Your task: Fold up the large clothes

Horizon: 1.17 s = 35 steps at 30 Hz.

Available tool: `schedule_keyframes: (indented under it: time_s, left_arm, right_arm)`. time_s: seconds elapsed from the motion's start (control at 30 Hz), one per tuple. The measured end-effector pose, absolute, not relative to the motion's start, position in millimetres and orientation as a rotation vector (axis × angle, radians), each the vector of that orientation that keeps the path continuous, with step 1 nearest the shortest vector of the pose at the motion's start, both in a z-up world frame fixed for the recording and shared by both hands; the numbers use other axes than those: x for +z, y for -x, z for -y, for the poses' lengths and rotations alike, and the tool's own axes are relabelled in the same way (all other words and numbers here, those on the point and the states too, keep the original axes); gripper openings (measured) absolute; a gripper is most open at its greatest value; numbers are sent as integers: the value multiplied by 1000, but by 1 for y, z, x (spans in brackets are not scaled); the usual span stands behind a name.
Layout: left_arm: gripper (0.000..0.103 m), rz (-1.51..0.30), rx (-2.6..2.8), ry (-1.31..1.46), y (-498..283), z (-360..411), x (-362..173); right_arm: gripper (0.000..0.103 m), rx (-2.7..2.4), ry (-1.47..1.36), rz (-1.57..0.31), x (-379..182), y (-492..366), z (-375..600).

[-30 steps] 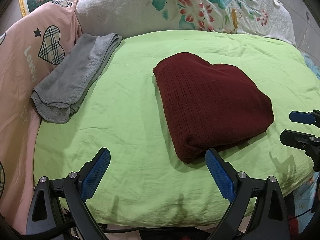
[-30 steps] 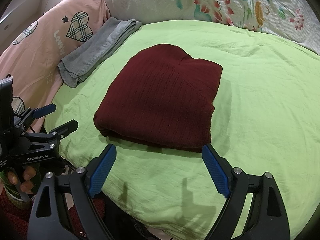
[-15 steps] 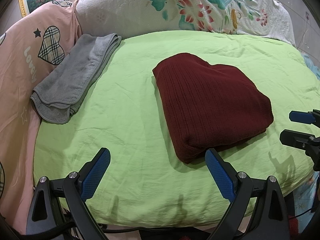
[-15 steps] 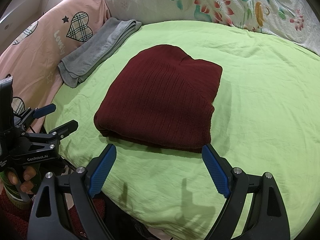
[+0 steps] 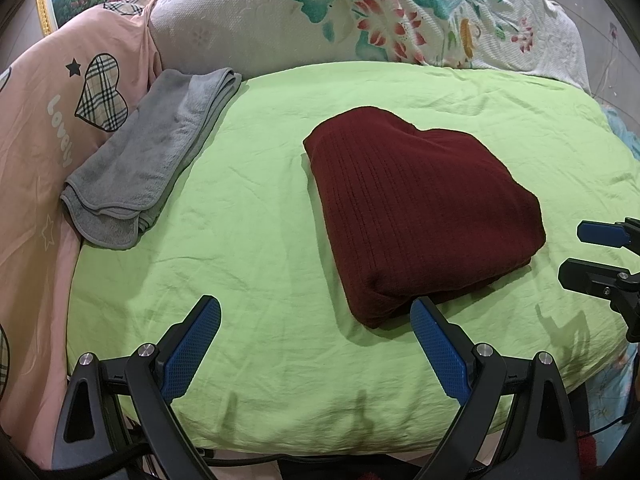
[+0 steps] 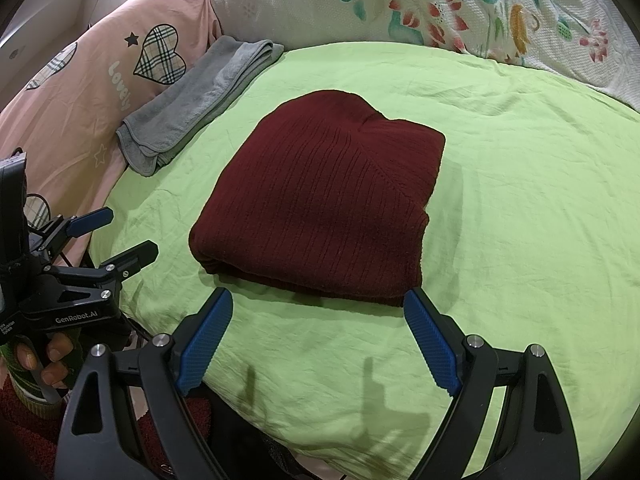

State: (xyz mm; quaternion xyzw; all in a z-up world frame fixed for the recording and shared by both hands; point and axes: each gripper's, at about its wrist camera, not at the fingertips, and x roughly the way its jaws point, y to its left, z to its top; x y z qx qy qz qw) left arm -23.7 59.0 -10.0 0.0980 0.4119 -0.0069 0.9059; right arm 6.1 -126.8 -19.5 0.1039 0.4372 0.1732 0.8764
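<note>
My left gripper (image 5: 316,320) and right gripper (image 6: 318,312) both stand spread wide and empty low in their frames over the green sheet (image 5: 256,208), just short of the folded maroon sweater (image 6: 320,204) at centre, with a folded grey towel (image 5: 148,160) at upper left.

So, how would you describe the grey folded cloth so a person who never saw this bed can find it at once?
Find the light green sheet covering the bed, then go to its far left edge, beside the pink heart-print bedding. The grey folded cloth lies there, long and narrow; unlike the dark red knitted garment in the middle, it is pale, fleecy and thin.
</note>
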Motion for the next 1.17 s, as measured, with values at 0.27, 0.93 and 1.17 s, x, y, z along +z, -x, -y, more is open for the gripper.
schedule_keyframes:
  time_s: [0.27, 0.93, 1.17]
  left_arm:
    - [96, -851, -15, -202, 23, -58, -10]
    - [96, -842, -19, -203, 12, -56, -6]
    - [96, -853, -20, -194, 7, -57, -6]
  right_arm:
    - [88, 362, -216, -912, -19, -6, 127]
    - [88, 358, -225, -910, -18, -16, 127]
    - [88, 354, -236, -908, -21, -18, 129]
